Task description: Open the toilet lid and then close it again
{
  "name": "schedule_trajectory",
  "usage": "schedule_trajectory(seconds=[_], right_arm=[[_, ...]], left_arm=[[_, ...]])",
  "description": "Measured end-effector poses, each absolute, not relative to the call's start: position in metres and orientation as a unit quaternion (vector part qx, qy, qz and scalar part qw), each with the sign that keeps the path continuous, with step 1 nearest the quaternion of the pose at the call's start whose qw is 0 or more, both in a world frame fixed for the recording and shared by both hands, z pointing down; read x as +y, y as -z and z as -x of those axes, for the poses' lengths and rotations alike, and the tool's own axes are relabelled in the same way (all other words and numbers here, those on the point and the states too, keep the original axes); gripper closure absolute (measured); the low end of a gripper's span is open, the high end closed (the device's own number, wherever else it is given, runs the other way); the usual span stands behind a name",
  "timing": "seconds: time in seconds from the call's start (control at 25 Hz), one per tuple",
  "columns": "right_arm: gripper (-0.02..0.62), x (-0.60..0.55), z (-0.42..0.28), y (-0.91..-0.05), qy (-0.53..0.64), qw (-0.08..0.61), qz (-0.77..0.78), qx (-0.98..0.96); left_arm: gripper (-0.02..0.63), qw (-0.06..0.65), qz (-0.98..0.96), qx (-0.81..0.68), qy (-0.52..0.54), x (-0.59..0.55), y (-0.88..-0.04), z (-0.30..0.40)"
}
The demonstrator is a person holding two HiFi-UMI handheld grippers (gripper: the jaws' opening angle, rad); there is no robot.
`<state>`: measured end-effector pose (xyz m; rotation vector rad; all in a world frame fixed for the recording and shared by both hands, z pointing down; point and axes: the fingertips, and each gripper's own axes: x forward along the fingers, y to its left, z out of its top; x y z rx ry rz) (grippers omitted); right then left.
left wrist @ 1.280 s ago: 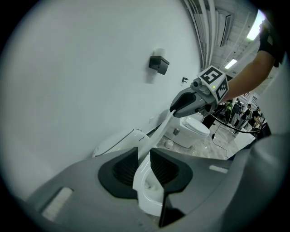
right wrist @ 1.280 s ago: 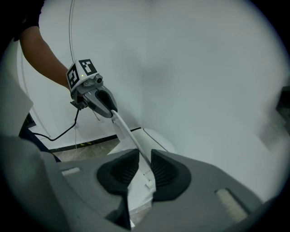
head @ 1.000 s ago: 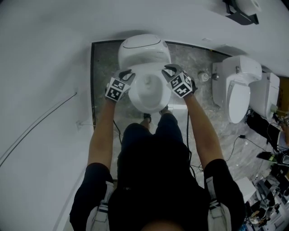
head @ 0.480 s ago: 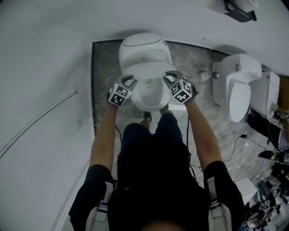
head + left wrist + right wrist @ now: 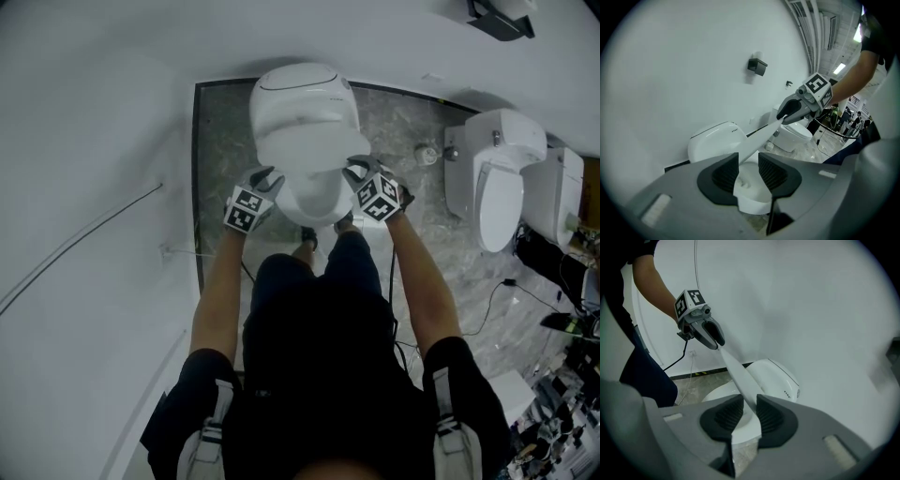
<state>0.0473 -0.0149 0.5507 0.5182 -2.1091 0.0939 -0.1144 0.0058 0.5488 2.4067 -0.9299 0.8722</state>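
Toilet lid tilts halfway over the bowl, its length sloping from the wall-side hinge towards the person. Right tongs pinch its right edge. Left tongs, jaws just opening, loosely straddle the left edge.

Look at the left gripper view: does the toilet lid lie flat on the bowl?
No, the lid slants upward above the open bowl.

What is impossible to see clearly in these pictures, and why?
- Toilet bowl: head view, mostly covered by the tilted toilet lid.
- Lid hinge: behind the lid in every view.
- Small round object on the floor: head view, too small to identify.
- Clutter, lower right: head view, dark, cut by the edge.
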Motion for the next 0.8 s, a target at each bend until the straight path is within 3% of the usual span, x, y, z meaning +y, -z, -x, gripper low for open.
schedule_trajectory(seconds=[0.8], right_arm=[[0.491,0.039,-0.052,-0.579,-0.038,0.493,-0.185,-0.849]], left_arm=[[0.465,0.449,-0.795,-0.393,-0.111,0.065,-0.570,0.128]])
